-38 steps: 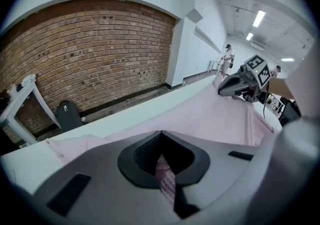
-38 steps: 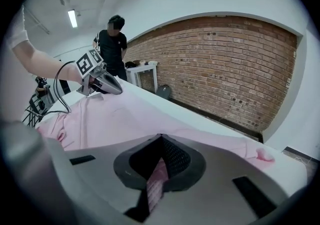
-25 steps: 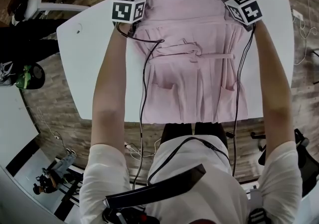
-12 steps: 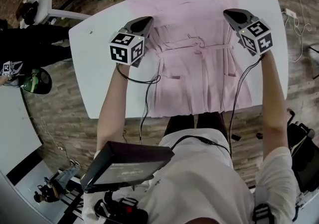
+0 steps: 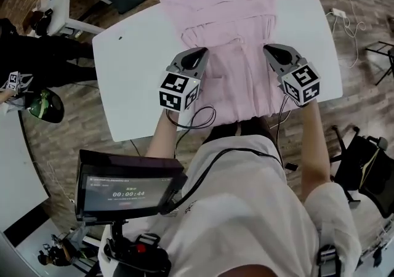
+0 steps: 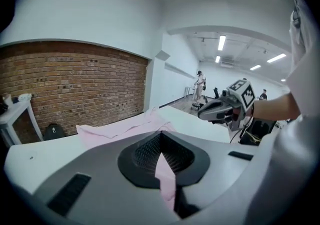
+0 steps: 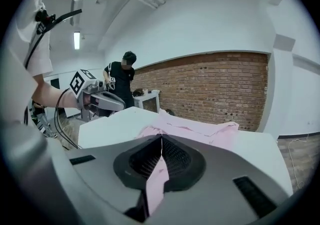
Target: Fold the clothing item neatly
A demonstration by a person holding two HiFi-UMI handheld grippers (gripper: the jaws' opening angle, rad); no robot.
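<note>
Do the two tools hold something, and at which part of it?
Both hold the pink garment: the left tool pinches cloth at its left side, the right tool at its right side.

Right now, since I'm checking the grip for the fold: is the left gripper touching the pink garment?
Touching. The left gripper view shows the left gripper with its jaws shut on a pinch of the pink garment, and a strip of the fabric shows between them.
</note>
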